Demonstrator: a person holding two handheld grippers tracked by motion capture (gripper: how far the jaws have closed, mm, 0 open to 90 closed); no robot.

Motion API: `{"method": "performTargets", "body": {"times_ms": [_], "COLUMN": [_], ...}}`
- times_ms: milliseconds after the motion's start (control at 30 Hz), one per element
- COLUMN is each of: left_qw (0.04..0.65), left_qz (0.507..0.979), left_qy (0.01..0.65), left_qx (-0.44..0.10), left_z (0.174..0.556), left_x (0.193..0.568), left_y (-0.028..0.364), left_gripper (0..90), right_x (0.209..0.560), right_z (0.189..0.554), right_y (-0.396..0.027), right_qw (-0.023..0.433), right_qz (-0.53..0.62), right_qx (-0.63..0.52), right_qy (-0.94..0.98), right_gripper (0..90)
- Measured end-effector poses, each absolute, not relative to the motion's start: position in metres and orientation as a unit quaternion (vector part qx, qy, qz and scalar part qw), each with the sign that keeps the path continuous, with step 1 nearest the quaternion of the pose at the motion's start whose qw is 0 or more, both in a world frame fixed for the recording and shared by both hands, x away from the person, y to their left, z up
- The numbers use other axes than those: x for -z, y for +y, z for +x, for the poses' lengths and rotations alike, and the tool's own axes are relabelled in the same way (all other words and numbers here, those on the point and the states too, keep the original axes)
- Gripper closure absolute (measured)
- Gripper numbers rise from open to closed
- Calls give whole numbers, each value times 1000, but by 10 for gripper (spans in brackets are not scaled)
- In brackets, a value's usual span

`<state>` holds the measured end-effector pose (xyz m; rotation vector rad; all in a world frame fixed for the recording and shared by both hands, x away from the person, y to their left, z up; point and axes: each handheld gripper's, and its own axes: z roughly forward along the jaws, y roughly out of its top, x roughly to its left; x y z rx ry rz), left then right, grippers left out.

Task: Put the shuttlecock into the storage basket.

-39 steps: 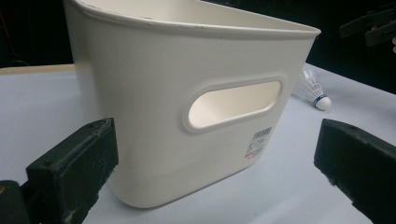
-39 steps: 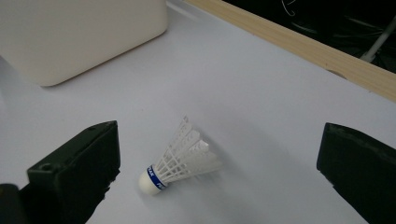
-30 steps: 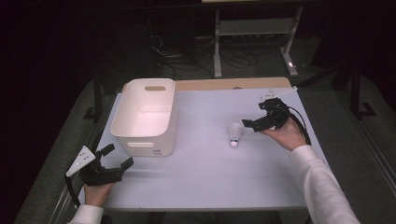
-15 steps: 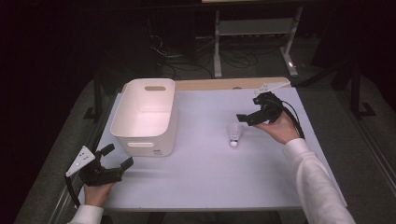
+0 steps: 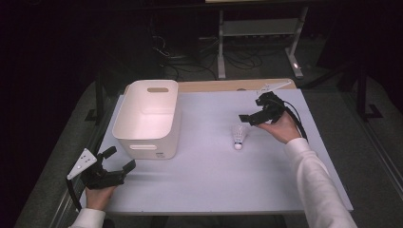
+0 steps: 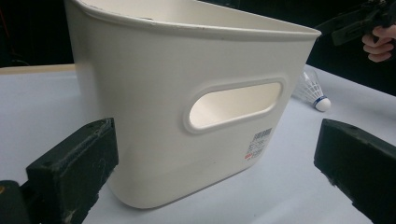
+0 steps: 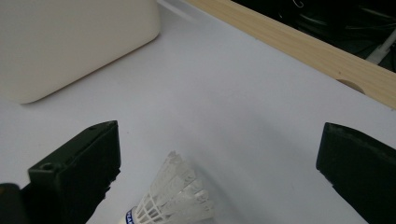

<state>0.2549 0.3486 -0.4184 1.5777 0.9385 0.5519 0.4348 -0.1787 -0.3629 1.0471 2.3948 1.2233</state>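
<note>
A white shuttlecock (image 5: 239,137) lies on the pale surface (image 5: 209,180), right of a white plastic bin (image 5: 148,118). The right tool (image 5: 248,118) hovers just above the shuttlecock, its jaws spread wide and holding nothing. The left tool (image 5: 119,161) rests near the surface's front left corner, jaws wide apart and empty, facing the bin's handle side.

White long sleeve (image 5: 313,178) on right arm; black grippers, blocky scuffed jaws, trailing black cables, grey triangular plates (image 5: 81,162).
</note>
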Motion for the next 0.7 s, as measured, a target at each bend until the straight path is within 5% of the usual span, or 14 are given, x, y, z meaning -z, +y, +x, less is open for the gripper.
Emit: {"method": "performTargets", "body": {"times_ms": [300, 700], "left_qw": [575, 575], "left_qz": [673, 673], "left_qy": [402, 401], "left_qx": [-234, -233], "left_z": [255, 255], "left_x": [418, 418], "left_y": [349, 349], "left_gripper": [0, 0], "right_x": [374, 382], "right_z": [443, 448], "right_y": [-176, -179], "right_qw": [114, 115], "right_qz": [377, 396], "right_qx": [-405, -361], "right_qy": [825, 837], "right_gripper": [50, 391]}}
